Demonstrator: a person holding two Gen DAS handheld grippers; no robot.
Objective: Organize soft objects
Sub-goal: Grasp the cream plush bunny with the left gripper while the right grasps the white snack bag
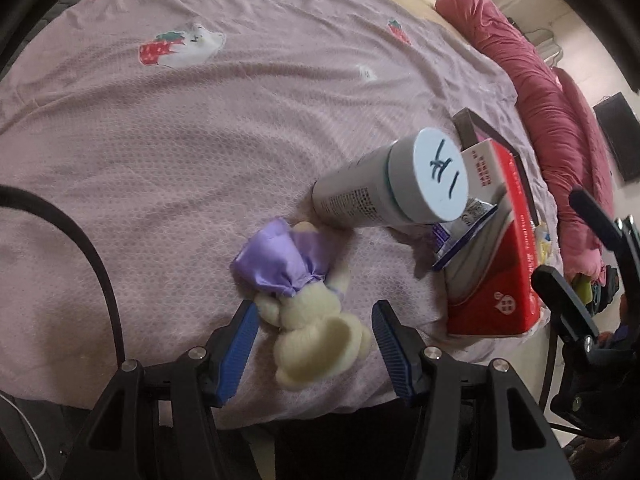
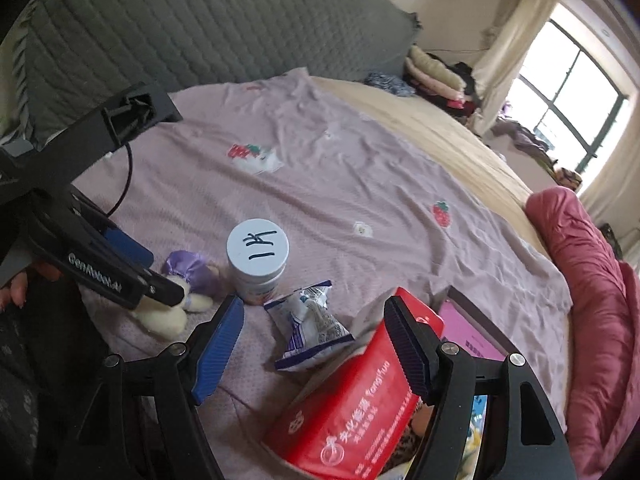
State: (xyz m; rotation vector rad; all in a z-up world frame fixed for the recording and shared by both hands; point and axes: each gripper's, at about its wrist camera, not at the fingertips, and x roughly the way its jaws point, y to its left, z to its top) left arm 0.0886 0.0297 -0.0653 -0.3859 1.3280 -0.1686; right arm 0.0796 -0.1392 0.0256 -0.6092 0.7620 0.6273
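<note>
A cream plush toy in a purple dress lies on the pink sheet near the bed's front edge. My left gripper is open, its blue pads on either side of the toy's head without pressing it. In the right wrist view the plush toy shows under one of the left gripper's fingers. My right gripper is open above a blue-and-white snack packet and a red tissue pack, gripping neither.
A white canister with a handwritten lid stands between the toy and the packet. A dark-framed pink box lies behind the tissue pack. A red quilt is bunched at the right and a grey headboard rises behind.
</note>
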